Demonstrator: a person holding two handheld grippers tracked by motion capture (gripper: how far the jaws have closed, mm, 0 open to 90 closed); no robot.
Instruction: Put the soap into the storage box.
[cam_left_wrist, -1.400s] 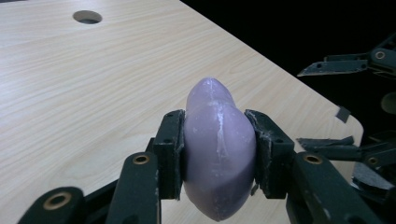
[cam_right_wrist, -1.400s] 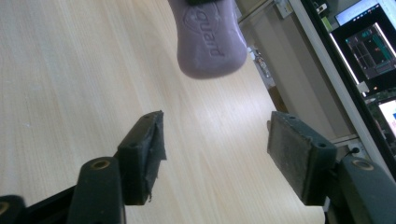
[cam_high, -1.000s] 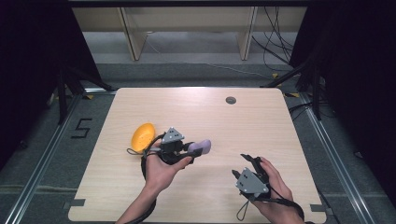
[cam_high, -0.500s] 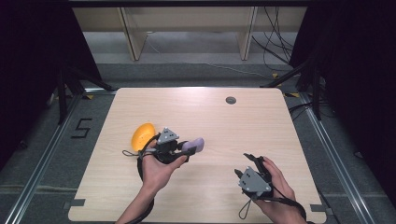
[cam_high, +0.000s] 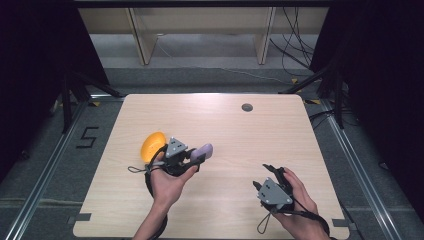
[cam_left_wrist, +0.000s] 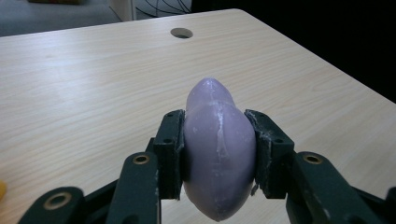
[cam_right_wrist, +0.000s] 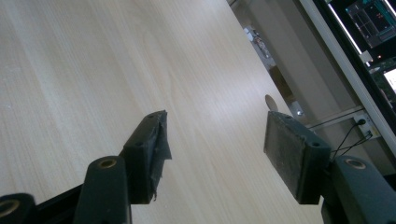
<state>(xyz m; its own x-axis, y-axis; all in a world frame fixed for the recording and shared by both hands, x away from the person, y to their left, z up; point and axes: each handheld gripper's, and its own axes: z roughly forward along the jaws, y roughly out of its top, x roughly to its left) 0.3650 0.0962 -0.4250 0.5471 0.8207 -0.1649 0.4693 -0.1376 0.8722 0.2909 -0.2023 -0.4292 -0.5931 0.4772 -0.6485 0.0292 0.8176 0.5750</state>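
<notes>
From above, the left gripper (cam_high: 196, 156) sits over the near left part of the table (cam_high: 280, 135), held in a hand (cam_high: 167, 182) that comes up from the bottom edge, and a pale purple lump (cam_high: 202, 152) sticks out of its front. The left gripper view gives what the overhead one cannot: the two jaws are pressed against the flanks of the lump (cam_left_wrist: 218, 151), a smooth egg-like shape with a whitish seam down its middle, held clear above the wood. Just behind that gripper, from above, lies an orange piece (cam_high: 152, 145) on the table; whether it touches the gripper I cannot tell. The right gripper (cam_high: 267, 176) is lower right, near the front edge, in the other hand (cam_high: 300, 202), well apart from the left one. Its own view shows the jaws spread wide with nothing between them, bare wood under the gap, and the pads (cam_right_wrist: 292, 149) worn and frayed. The table is light wood grain with a round hole (cam_high: 247, 107) near its far edge. Around it is grey floor with a "5" (cam_high: 88, 136) marked at the left, cables (cam_high: 295, 47) beyond, and dark curtains (cam_high: 35, 65) on both sides.
</notes>
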